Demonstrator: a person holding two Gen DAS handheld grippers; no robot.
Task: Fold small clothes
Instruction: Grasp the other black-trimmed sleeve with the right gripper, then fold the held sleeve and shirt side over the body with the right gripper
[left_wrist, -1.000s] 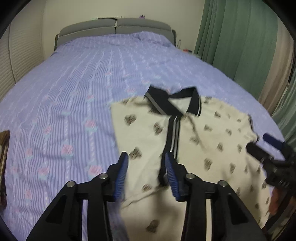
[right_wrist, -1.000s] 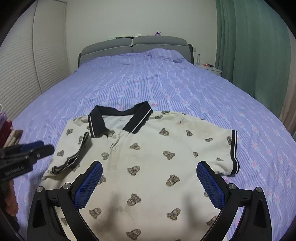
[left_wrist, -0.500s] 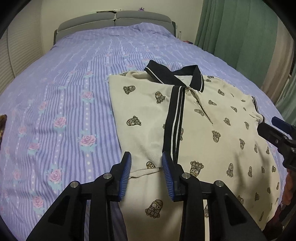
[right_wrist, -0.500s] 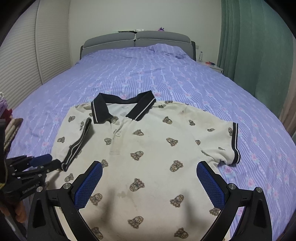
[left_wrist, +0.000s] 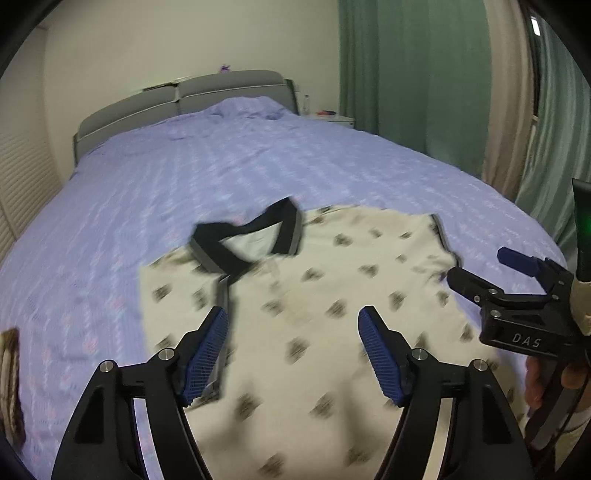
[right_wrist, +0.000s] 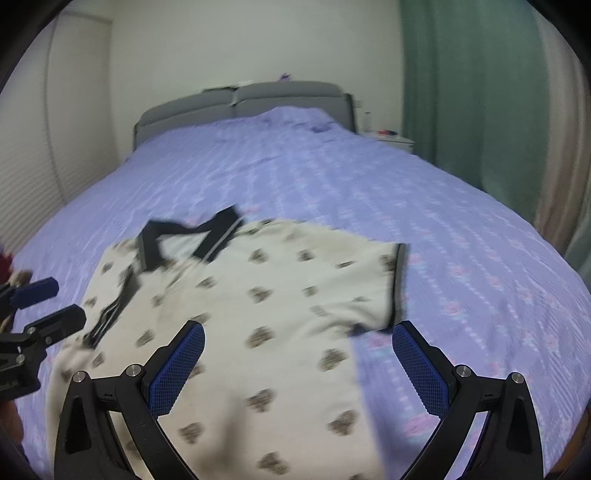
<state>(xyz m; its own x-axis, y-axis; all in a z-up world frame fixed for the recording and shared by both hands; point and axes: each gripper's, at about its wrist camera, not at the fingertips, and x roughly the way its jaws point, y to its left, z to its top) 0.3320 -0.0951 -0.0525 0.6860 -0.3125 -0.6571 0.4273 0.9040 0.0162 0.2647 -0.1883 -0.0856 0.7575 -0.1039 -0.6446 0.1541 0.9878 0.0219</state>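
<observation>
Closest in, the left gripper (left_wrist: 293, 354) has its jaws opening with nothing pinched between them, only shirt (left_wrist: 325, 321) lying flat underneath, and the right gripper (right_wrist: 297, 365) is spread wide and empty too, hovering over the shirt's right edge. The shirt is spread on the bed (left_wrist: 258, 166) near the foot, left sleeve (right_wrist: 110, 306) already folded in over the chest, right sleeve (right_wrist: 391, 288) flat and unfolded. My guess at the risk: the fabric is light, so a low pass with either gripper could drag the folded sleeve back open, and a sloppy pinch on the right sleeve could grab two layers or the bedsheet along with it. Both views are motion-blurred, so lining up on the sleeve hem looks iffy. The right view shows the whole right sleeve with its dark trim and the sheet beyond it; the left view shows the hand (left_wrist: 550, 384) on the right gripper, which the right view can't.
</observation>
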